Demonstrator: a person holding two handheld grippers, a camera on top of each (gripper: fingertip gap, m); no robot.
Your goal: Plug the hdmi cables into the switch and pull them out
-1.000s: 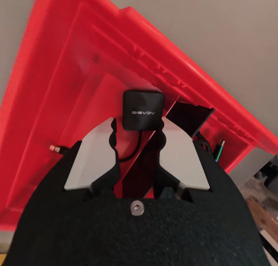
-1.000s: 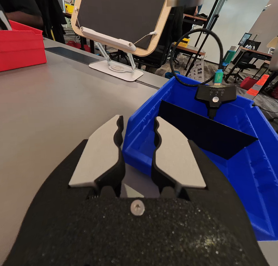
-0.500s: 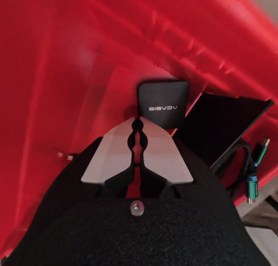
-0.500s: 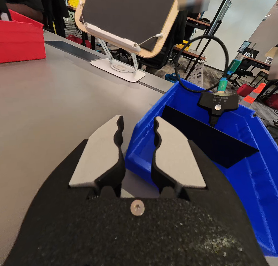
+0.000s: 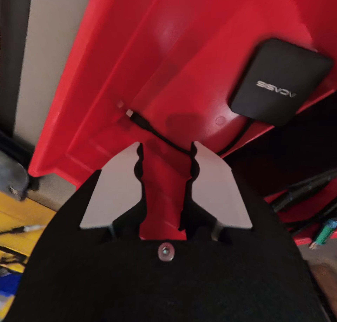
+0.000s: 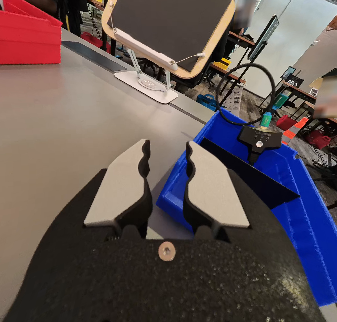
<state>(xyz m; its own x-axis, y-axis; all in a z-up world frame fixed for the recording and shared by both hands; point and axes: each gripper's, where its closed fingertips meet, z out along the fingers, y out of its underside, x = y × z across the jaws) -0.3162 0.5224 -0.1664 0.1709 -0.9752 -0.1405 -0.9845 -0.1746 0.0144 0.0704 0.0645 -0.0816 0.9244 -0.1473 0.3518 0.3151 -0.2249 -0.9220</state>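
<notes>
In the left wrist view a black square device (image 5: 279, 80) lies in the red bin (image 5: 109, 76), upper right. Its thin black cable (image 5: 164, 140) ends in a small plug (image 5: 136, 118) ahead of my left gripper (image 5: 166, 145), which is open and empty just above the cable. Dark cables with green plugs (image 5: 324, 233) lie at the right. In the right wrist view a black switch (image 6: 259, 140) stands in the blue bin (image 6: 300, 213) with a teal-plugged braided cable (image 6: 266, 120) in its top. My right gripper (image 6: 167, 143) is open and empty at the bin's near corner.
A black divider (image 6: 255, 178) crosses the blue bin. A board on a white stand (image 6: 164, 31) stands at the back of the grey table (image 6: 63, 131). The red bin (image 6: 27, 41) shows at the far left. A black divider (image 5: 291, 149) is in the red bin.
My left gripper was shut half a second ago and is open now; it has shifted left, so the black device moved to the upper right. The right gripper has drifted slightly.
</notes>
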